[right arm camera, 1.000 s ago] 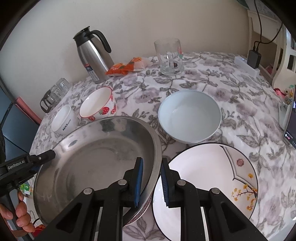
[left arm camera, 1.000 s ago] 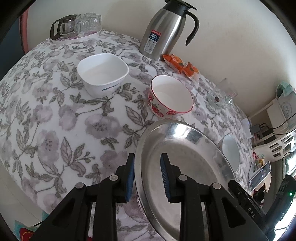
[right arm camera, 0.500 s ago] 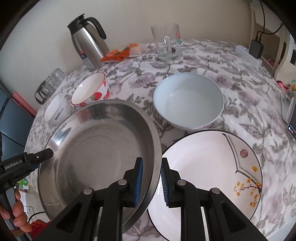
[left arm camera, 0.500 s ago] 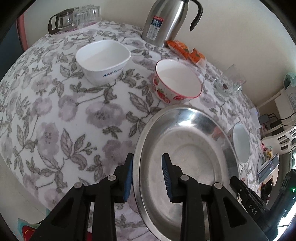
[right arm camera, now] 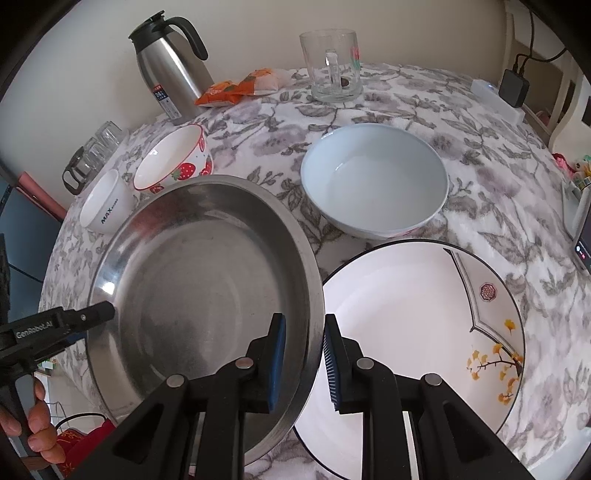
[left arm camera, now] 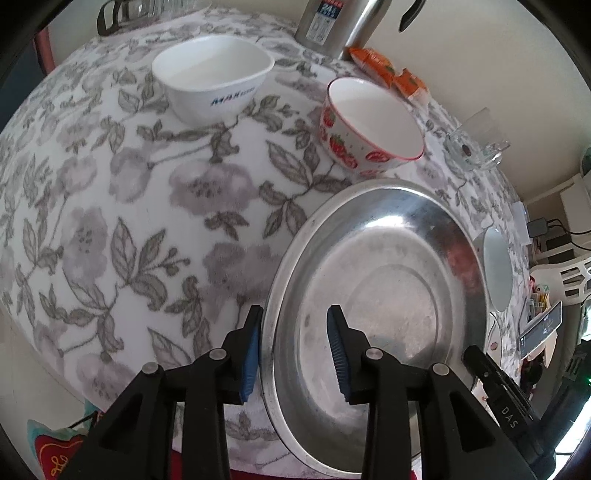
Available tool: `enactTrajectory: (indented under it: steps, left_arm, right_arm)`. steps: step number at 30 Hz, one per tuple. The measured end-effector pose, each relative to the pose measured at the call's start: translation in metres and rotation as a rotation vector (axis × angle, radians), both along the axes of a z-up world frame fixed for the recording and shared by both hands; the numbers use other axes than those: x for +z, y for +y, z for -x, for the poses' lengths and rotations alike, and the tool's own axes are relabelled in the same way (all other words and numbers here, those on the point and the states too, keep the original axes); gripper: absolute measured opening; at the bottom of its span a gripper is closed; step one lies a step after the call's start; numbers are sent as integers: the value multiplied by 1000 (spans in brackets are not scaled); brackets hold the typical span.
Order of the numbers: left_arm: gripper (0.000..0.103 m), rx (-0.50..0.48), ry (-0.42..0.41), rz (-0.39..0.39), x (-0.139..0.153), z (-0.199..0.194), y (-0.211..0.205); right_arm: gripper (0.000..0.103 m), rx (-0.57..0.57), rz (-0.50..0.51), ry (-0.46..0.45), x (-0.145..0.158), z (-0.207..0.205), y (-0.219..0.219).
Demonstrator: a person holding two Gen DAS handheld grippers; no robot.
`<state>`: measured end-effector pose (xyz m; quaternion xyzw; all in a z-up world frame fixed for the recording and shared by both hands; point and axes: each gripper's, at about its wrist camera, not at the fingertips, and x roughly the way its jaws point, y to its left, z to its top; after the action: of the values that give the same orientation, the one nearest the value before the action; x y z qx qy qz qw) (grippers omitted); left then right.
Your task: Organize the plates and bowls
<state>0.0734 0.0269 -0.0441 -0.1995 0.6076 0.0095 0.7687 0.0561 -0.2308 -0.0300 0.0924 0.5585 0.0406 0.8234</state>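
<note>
1. Left wrist view: left gripper (left arm camera: 293,350) straddling near-left rim of steel plate (left arm camera: 388,295), one pad outside, one inside; a clear gap at the inner pad, so firm clamping cannot be told. Strawberry bowl (left arm camera: 369,125) just beyond the steel plate; white square bowl (left arm camera: 212,75) farther beyond, to the left. Thermos (left arm camera: 332,22) and orange snack packets (left arm camera: 388,70) behind the bowls. Floral tablecloth (left arm camera: 129,184) beneath everything.

2. Right wrist view: right gripper (right arm camera: 303,360) spanning the opposite rim of the steel plate (right arm camera: 192,280), pads close on either side of the edge, narrowly parted; true contact not decidable. Patterned ceramic plate (right arm camera: 406,325) just right of the steel plate, the steel rim overlapping its edge in this view. Pale blue bowl (right arm camera: 373,181) beyond and to the right. Glass mug (right arm camera: 332,66) far behind. Left gripper (right arm camera: 88,317) visible at the far rim.

3. Judged risks: slipping of smooth thin metal from either set of pads if squeeze is uneven; tilting and clattering onto the ceramic plate if one side lifts first; knocking the strawberry bowl (right arm camera: 173,162) if swung away from the holder.
</note>
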Motion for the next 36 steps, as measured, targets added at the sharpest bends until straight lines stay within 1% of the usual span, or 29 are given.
enactTrajectory:
  steps: [3, 10, 17, 21, 25, 27, 31, 33, 34, 35, 36]
  left_arm:
    - [35, 11, 24, 16, -7, -1, 3]
    - [35, 6, 20, 5, -7, -1, 2]
    - [37, 31, 23, 31, -6, 0, 6]
    - [37, 40, 16, 16, -3, 1, 7]
    - [45, 62, 3, 17, 1, 1, 11]
    - [45, 72, -9, 11, 4, 1, 12]
    - [46, 95, -63, -30, 18, 3, 15]
    - [51, 100, -95, -57, 26, 3, 15]
    - [57, 100, -110, -72, 29, 4, 15]
    - [59, 99, -122, -85, 32, 4, 15]
    - [59, 97, -128, -95, 34, 4, 14]
  right_arm:
    - [23, 2, 0, -1, 1, 1, 0]
    - [23, 10, 11, 1, 0, 2, 2]
    - [23, 7, -9, 16, -5, 0, 0]
    - [23, 1, -14, 25, -7, 0, -1]
    - [23, -19, -21, 19, -5, 1, -5]
    - [23, -23, -20, 12, -3, 1, -6]
    - [23, -38, -19, -25, 7, 2, -8]
    - [23, -44, -18, -54, 15, 4, -9]
    - [24, -45, -18, -65, 18, 4, -9]
    - [26, -42, -15, -77, 20, 5, -8]
    - [36, -39, -9, -90, 22, 5, -6]
